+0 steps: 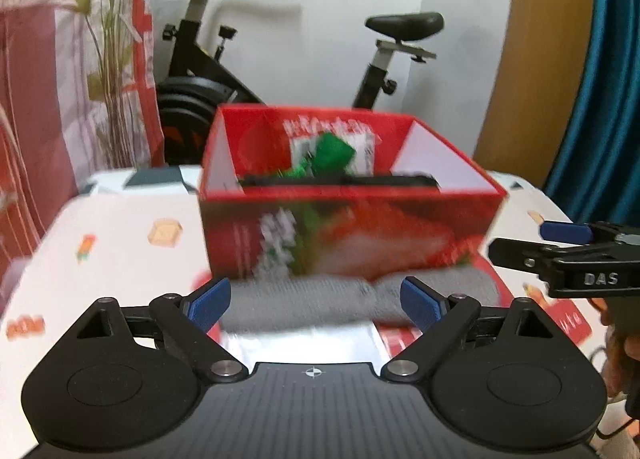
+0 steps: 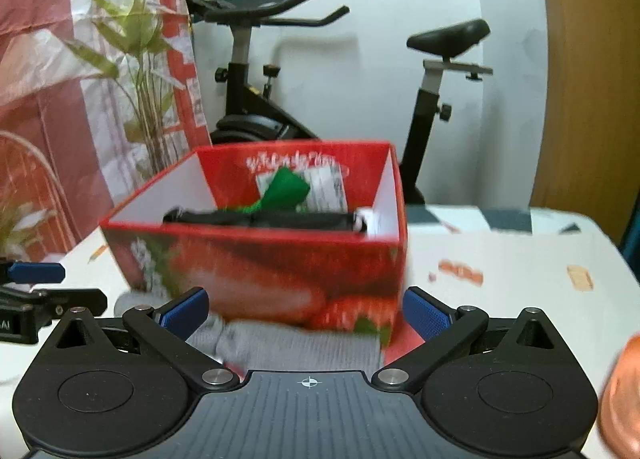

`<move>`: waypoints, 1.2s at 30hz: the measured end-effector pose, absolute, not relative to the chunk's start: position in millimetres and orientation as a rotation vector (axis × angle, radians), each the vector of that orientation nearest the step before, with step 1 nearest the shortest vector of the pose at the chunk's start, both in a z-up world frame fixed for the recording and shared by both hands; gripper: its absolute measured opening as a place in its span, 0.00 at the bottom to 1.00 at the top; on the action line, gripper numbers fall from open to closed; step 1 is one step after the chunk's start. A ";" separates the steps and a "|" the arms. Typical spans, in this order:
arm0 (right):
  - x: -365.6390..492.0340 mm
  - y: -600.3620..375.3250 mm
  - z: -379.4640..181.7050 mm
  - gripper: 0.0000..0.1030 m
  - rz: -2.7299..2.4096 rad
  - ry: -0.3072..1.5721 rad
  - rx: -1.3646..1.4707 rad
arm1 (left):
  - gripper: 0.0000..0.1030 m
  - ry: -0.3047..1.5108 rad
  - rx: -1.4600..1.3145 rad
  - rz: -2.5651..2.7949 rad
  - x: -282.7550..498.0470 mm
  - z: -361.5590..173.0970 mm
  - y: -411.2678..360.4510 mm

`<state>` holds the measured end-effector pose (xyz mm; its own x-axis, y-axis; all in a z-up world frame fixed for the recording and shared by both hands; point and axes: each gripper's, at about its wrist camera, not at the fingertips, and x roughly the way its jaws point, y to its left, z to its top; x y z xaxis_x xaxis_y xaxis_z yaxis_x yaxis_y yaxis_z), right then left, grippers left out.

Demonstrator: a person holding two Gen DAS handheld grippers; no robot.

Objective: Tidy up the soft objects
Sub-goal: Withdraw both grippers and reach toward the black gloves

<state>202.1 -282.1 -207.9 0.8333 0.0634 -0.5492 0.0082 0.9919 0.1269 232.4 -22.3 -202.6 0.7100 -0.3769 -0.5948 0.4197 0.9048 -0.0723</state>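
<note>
A red box (image 1: pixel 348 193) printed with strawberries stands on the table, also seen in the right wrist view (image 2: pixel 248 231). Inside it lie a green soft item (image 1: pixel 332 155) (image 2: pixel 286 189) and a black one (image 1: pixel 360 179) (image 2: pixel 260 217). A grey knitted cloth (image 1: pixel 304 311) (image 2: pixel 288 343) lies flat on the table against the box's near side. My left gripper (image 1: pixel 316 299) is open just above the cloth, its pads clear of it. My right gripper (image 2: pixel 306 311) is open over the same cloth. Each gripper shows at the edge of the other's view (image 1: pixel 560 247) (image 2: pixel 36 283).
The table (image 1: pixel 120 227) has a white cloth with small printed pictures. A red flat sheet (image 1: pixel 568 319) lies under the grey cloth. Behind the table stand an exercise bike (image 1: pixel 208 71) and a leafy plant (image 2: pixel 136 59). A blurred orange shape (image 2: pixel 620 391) sits at the right edge.
</note>
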 end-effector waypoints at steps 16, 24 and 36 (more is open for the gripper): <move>174.7 -279.2 -274.0 0.79 0.060 0.733 0.189 | 0.58 0.826 0.051 -0.577 182.1 -281.6 -45.5; 180.9 -279.4 -279.2 0.78 0.070 0.746 0.188 | 0.22 0.812 0.077 -0.583 182.8 -291.1 -46.1; 187.4 -281.2 -289.7 0.73 0.079 0.765 0.221 | 0.12 0.826 0.022 -0.559 182.7 -286.7 -34.8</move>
<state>187.4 -281.2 -289.7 0.7197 0.1510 -0.6777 0.0091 0.9739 0.2267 182.7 -34.8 -286.7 0.5423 -0.4620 -0.7017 0.4790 0.8562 -0.1934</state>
